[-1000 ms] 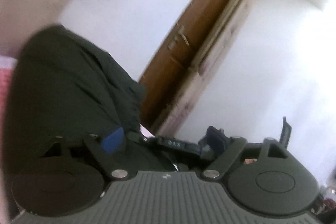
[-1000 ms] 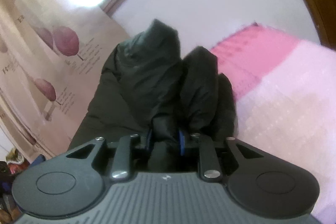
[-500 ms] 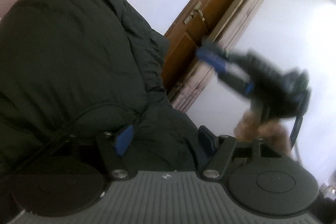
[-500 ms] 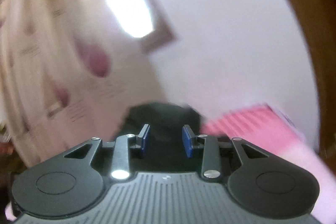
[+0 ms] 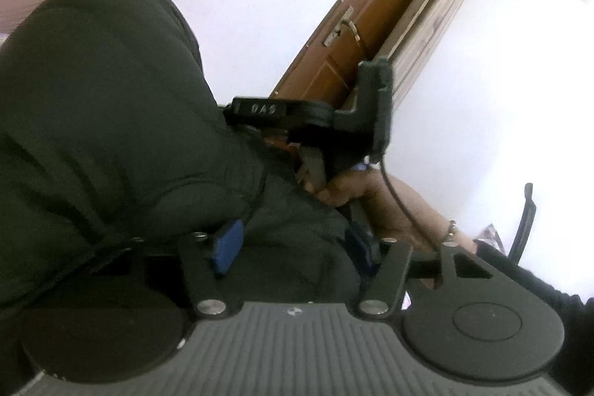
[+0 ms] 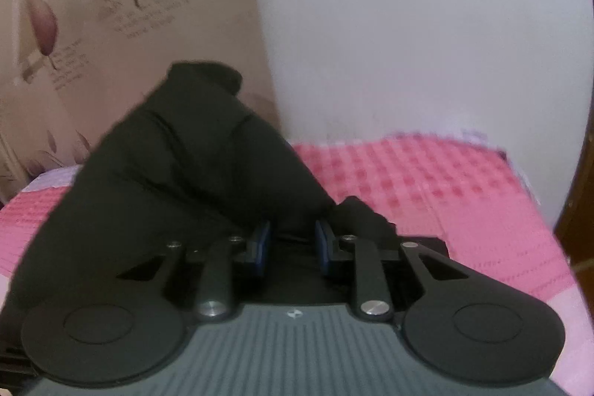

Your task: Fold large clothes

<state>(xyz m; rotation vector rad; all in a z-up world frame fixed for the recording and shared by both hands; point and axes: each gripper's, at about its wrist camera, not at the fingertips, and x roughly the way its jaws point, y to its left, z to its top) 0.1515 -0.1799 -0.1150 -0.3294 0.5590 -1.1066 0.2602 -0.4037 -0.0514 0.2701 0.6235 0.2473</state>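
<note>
- The bulky dark green padded jacket (image 6: pixel 193 180) lies heaped on the pink checked bedspread (image 6: pixel 427 180), filling nine to twelve o'clock in the right wrist view.
- The left gripper (image 5: pixel 293 247) is closing, jacket fabric bunched between its blue pads (image 5: pixel 226 247); firm contact cannot be confirmed.
- The right gripper (image 6: pixel 291 244) is closing too, narrow, dark fabric between its fingers; whether it pinches is unclear.
- Risk: slippery padded cloth slides out if either grip catches only a thin layer.
- Risk: the person's hand (image 5: pixel 356 195) and the cable (image 5: pixel 401 206) sit at one o'clock of the left gripper, close enough to snag.
- Open bedspread lies at three o'clock; the patterned curtain (image 6: pixel 74 25) and white wall (image 6: pixel 427 25) bound the far side.
</note>
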